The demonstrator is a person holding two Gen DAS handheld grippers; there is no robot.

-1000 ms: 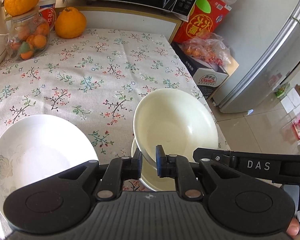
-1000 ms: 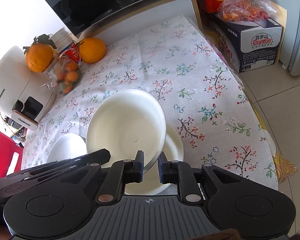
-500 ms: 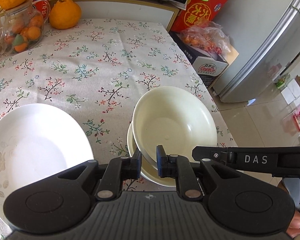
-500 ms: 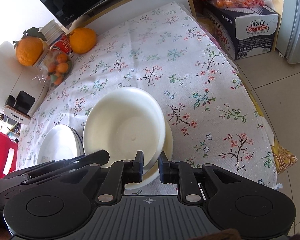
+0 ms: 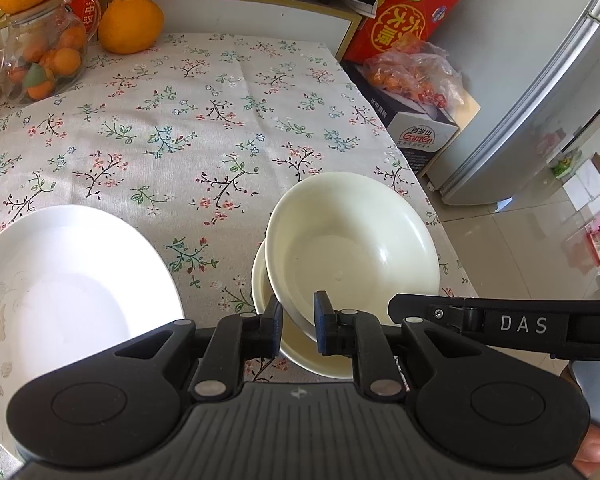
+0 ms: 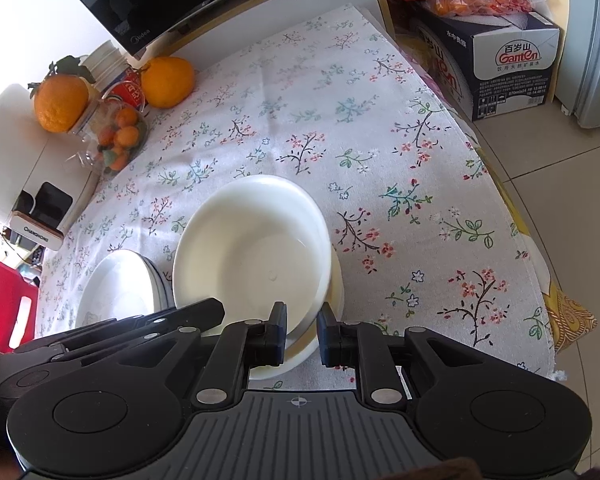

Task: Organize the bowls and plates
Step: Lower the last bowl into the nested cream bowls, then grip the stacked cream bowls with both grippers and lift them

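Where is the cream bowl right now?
The cream bowl sits tilted in a second bowl near the table's right edge, right of the white plate; both hand-held grippers, left and right, are shut on its near rim.

Tilted cream bowl (image 5: 352, 248) nested in another (image 5: 260, 280), beside white plates (image 5: 68, 288).

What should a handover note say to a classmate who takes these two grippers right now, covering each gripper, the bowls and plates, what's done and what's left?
Left gripper: shut on the near rim of the upper cream bowl.
Right gripper: shut on the same bowl's rim.
That bowl sits tilted in the lower cream bowl near the table's right edge, not yet nested flat.
White plates are stacked to the left.
Done: plates stacked, bowl brought over its partner.
Left: probably level the bowl, seat it, release both grippers.
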